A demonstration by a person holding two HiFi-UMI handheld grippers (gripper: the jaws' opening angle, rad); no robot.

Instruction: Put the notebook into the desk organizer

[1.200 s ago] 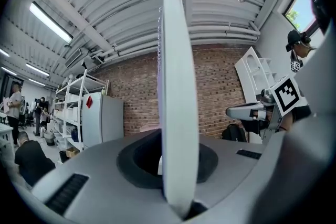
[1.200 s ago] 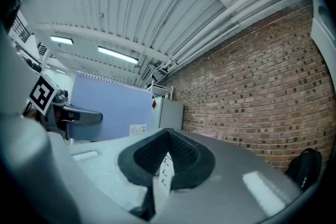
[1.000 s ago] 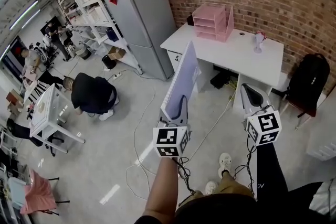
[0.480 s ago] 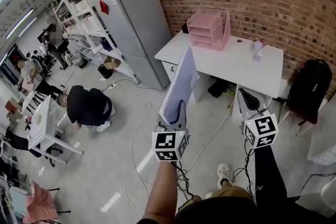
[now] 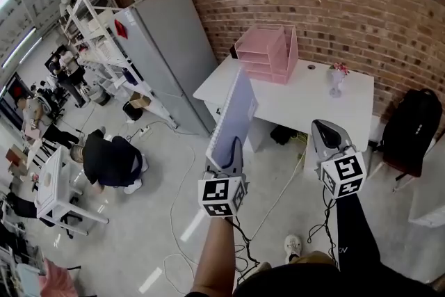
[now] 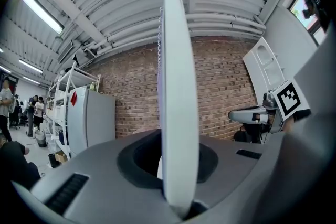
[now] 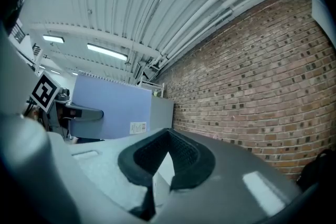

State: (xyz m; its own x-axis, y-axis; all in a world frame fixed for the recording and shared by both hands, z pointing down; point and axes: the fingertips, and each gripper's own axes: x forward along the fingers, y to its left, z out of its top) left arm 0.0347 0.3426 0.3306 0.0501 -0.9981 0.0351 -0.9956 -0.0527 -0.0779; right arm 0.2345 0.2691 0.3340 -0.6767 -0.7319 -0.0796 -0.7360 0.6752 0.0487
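Gripping upright notebook [image 5: 233,115] in left gripper [image 5: 235,144], right gripper [image 5: 320,127] closed, empty

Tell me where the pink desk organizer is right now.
In the head view, the pink desk organizer stands on the white desk, at its left rear corner against the brick wall, beyond the notebook in the left gripper.

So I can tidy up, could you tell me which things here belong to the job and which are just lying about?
Job: notebook, clamped in the left gripper; pink desk organizer; white desk under it.
Lying about: flower vase on that desk; black backpack; grey cabinet; white shelving.
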